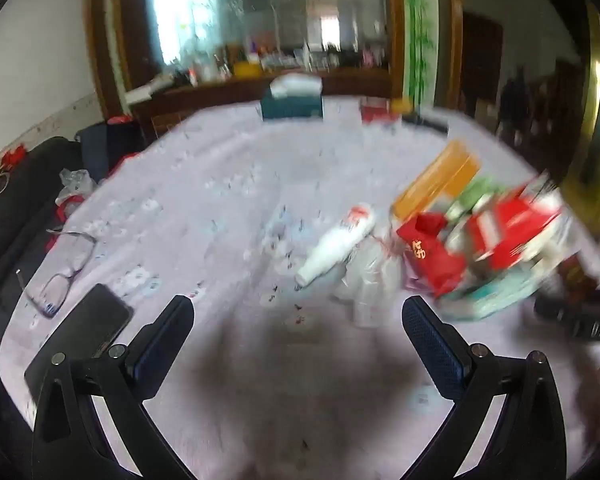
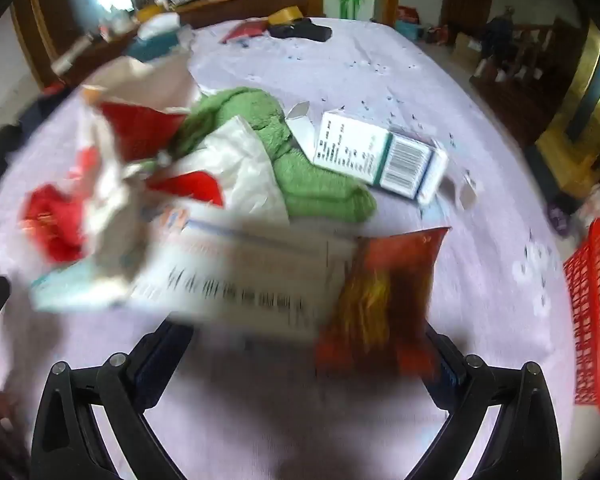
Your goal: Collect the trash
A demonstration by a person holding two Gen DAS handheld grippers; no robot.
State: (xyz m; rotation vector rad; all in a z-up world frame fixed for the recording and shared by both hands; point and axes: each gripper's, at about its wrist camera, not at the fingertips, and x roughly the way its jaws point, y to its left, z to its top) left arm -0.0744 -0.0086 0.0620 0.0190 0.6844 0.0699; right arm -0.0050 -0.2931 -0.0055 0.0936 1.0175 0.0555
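A pile of trash lies on the lilac tablecloth (image 1: 228, 168). In the left wrist view a white bottle (image 1: 336, 244) lies on its side beside crumpled clear plastic (image 1: 370, 276) and a red packet (image 1: 432, 256). My left gripper (image 1: 298, 308) is open and empty, just short of the bottle. In the right wrist view a blurred white printed box (image 2: 244, 276) and a red-orange snack wrapper (image 2: 384, 300) lie across the tips of my right gripper (image 2: 304, 340), whose jaws stand wide apart. Behind them are a green sock (image 2: 300, 168) and a white-green barcode box (image 2: 380, 156).
Glasses (image 1: 60, 272) and a black phone (image 1: 84, 332) lie at the left of the table. A tissue box (image 1: 292, 98) stands at the far edge. An orange box (image 1: 436, 180) tops the pile. A red mesh basket (image 2: 596, 312) sits at the right edge.
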